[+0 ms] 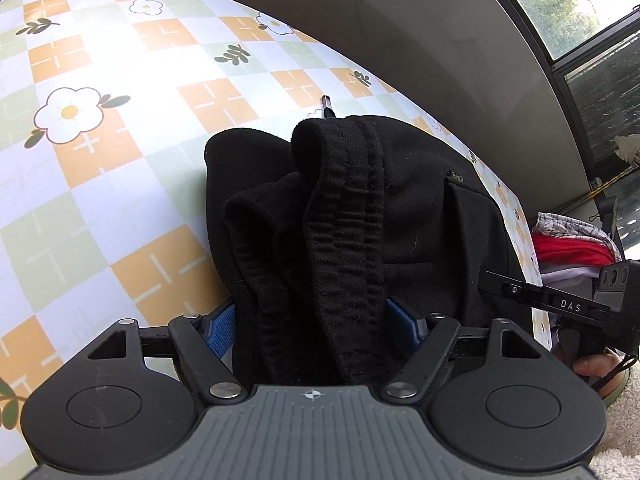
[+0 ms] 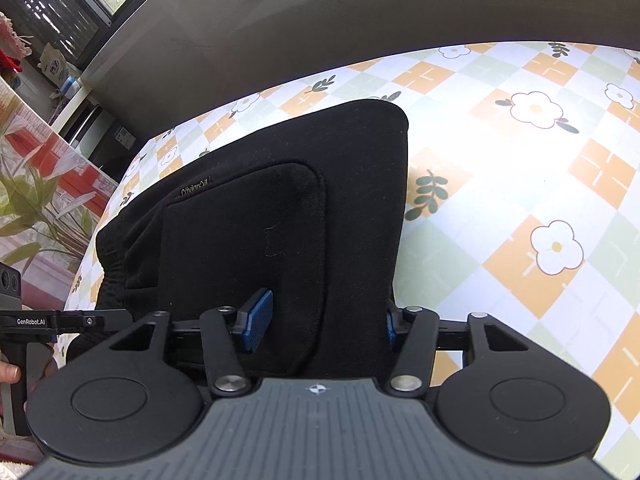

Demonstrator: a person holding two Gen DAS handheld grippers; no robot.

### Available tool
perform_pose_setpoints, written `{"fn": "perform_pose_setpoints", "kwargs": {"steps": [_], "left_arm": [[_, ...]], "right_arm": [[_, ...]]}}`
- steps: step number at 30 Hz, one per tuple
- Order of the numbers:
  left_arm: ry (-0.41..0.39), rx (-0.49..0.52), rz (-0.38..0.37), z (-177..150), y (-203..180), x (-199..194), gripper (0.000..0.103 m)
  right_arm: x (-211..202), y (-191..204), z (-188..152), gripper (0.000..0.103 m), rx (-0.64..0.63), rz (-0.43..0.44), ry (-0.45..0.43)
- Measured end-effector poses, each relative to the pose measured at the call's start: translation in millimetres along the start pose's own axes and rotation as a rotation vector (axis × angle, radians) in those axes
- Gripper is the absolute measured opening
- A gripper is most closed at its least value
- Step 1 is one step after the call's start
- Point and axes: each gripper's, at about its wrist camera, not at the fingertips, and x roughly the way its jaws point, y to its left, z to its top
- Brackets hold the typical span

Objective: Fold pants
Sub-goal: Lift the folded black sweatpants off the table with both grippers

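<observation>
Tablecloth [image 1: 120, 128]: checked orange/green/white with flower print, covers the whole work surface; this is the reference for everything below.

Pants [image 1: 360, 208]: black, soft fabric, lying bunched and part-folded on the tablecloth near its window-side edge. In the left wrist view the ribbed waistband [image 1: 344, 216] stands up in a ridge across the middle of the pile. In the right wrist view a patch pocket [image 2: 240, 240] faces up, small lettered label at its top corner, text not readable.

Left gripper [image 1: 308, 328]: at the near end of the pants, blue pads either side of the waistband ridge. Fabric fills the gap and both pads sit against it, so it is clamped on the pants.

Right gripper [image 2: 320, 320]: also at the near end, at the pocket side. Left blue pad [image 2: 256, 320] lies on top of the fabric; the other pad is mostly hidden behind the pants' edge. Cloth sits between the pads, grip looks closed on the pants.

Small metal-tipped drawstring end [image 1: 326, 106] lies on the tablecloth just beyond the far edge of the pants.
</observation>
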Motion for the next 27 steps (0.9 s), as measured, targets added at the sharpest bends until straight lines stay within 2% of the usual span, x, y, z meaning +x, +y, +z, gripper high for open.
{"fn": "perform_pose_setpoints", "kwargs": {"steps": [7, 12, 15, 17, 19, 22, 24, 26, 27], "left_arm": [[-0.013, -0.003, -0.034, 8, 13, 13, 0.091], [-0.019, 0.023, -0.016, 8, 8, 16, 0.096], [-0.034, 0.026, -0.002, 5, 3, 13, 0.083], [-0.056, 0.033, 0.001, 1, -1, 5, 0.07], [-0.079, 0.025, 0.017, -4, -6, -1, 0.065], [-0.117, -0.011, 0.057, -15, -16, -7, 0.06], [-0.141, -0.032, 0.088, -23, -26, -11, 0.057], [-0.162, -0.053, 0.111, -29, -35, -17, 0.053], [-0.171, -0.061, 0.118, -32, -38, -20, 0.052]], "right_arm": [[-1, 6, -2, 0.059, 0.032, -0.048, -0.018], [1, 1, -2, 0.075, 0.045, -0.08, -0.018], [5, -5, -2, 0.08, 0.064, -0.064, -0.008], [7, -10, -2, 0.082, 0.073, -0.044, 0.0], [9, -19, -1, 0.082, 0.095, -0.002, 0.014], [4, -18, 1, 0.068, 0.046, 0.035, 0.025], [-2, -14, 3, 0.044, -0.014, 0.066, 0.029], [-9, -9, 5, 0.028, -0.07, 0.095, 0.022], [-12, -6, 6, 0.027, -0.097, 0.099, 0.02]]}}
